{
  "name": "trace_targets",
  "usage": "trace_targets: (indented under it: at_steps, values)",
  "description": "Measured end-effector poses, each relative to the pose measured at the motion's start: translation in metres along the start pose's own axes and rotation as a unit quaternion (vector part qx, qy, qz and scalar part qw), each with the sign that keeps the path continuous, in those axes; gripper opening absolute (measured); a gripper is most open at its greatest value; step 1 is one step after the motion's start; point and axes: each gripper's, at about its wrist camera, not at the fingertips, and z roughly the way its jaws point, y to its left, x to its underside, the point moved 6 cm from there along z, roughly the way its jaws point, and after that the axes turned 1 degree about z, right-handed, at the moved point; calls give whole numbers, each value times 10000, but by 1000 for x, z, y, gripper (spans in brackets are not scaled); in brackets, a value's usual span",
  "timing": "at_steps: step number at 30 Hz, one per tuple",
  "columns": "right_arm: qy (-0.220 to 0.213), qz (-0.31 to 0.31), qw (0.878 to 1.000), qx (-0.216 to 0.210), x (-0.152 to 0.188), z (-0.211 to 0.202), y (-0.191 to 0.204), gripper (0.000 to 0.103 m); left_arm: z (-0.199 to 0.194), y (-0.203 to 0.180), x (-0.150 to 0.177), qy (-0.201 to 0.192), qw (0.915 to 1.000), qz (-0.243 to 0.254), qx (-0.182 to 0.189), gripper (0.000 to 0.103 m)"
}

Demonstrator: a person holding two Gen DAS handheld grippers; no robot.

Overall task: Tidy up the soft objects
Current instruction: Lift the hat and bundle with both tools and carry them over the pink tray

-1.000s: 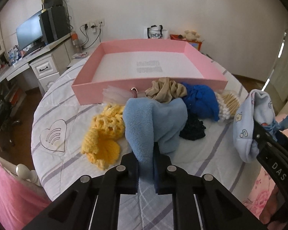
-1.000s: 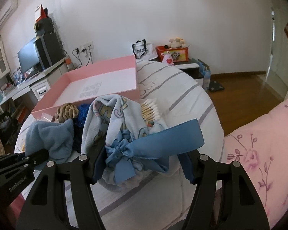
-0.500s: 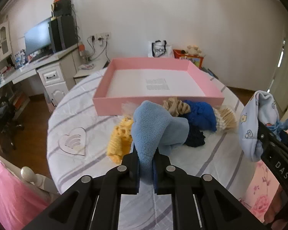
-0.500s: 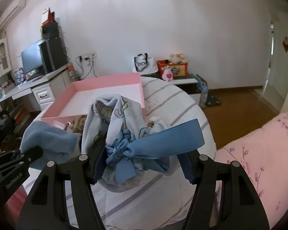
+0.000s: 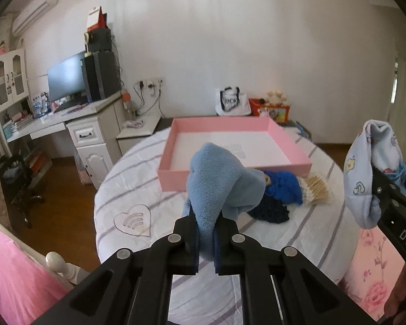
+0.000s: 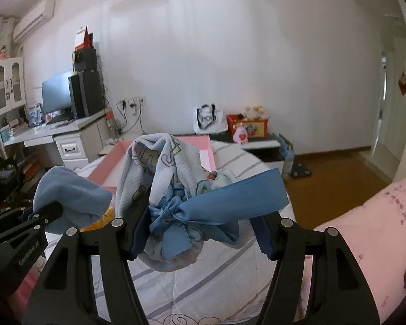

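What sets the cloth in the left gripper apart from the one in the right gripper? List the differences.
The blue fleece cloth is plain and fuzzy; the printed baby cloth is paler, with a waffle texture, cartoon prints and a blue ribbon bow.
The left gripper pinches a thin fold of the fleece with jaws nearly together; the right gripper holds the printed bundle with jaws spread wide.
Both hang lifted above the striped bedcover, short of the pink tray.

My left gripper (image 5: 205,239) is black plastic with round silver screws along the bottom of the frame. My right gripper (image 6: 200,233) is black too, with dark blue pads (image 6: 263,237) and small white letters on its side.
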Motion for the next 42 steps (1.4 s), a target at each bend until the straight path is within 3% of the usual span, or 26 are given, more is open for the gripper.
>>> trace_targets:
  at_steps: [15,23,34,42]
  values:
    - [-986,-199,9945,-301,-24,-82,14,61,-87,3,-4,-987,9949,-123,-170,4]
    - [-1301,-220,9903,-436,-28,-108,19,61,-134,5,9,-1560,9872,-195,-277,4]
    - [-1361,-230,9895,-421,-27,-114,17,61,-145,8,36,-1695,9845,-258,-358,4]
    - [-1211,-168,9916,-417,-30,-104,18,61,-135,3,27,-1602,9858,-279,-414,4]
